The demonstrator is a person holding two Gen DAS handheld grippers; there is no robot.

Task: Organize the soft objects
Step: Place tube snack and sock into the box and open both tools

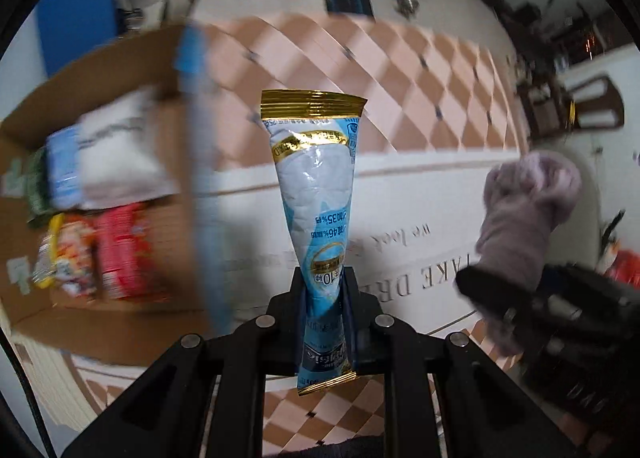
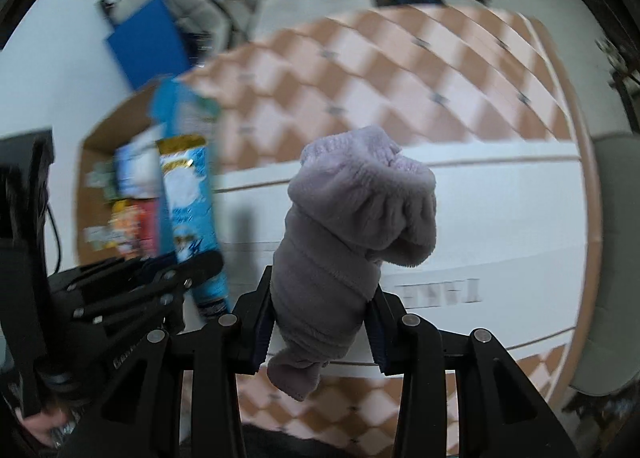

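— What can't you make out from where you stand?

— Plenty is smeared. The cardboard box (image 1: pixel 100 186) off to the left of the left gripper (image 1: pixel 324 298) is a blur; I see a white pack (image 1: pixel 120 162), a red pack (image 1: pixel 124 254) and an orange-and-yellow one (image 1: pixel 66 258) inside it, but no label reads. The print on the white band of the checked cloth (image 1: pixel 400 106) is cut short by the tools.

— And the left gripper itself?

— Clamped tight on a blue-and-white sachet (image 1: pixel 320 194) with gold ends. The sachet stands up between the fingers, its lower tail hanging below them, in the air ahead of the tool and right of the box.

— The other one?

— The right gripper (image 2: pixel 320 314) is pinching a lilac fuzzy sock (image 2: pixel 352 226), rolled and bunched, bulging above the fingers with a tail drooping beneath. It sits over the cloth's white band, well right of the box (image 2: pixel 92 194).

— The two tools?

— Side by side; from the right camera the sachet (image 2: pixel 188 194) shows blurred at left, in front of the box.
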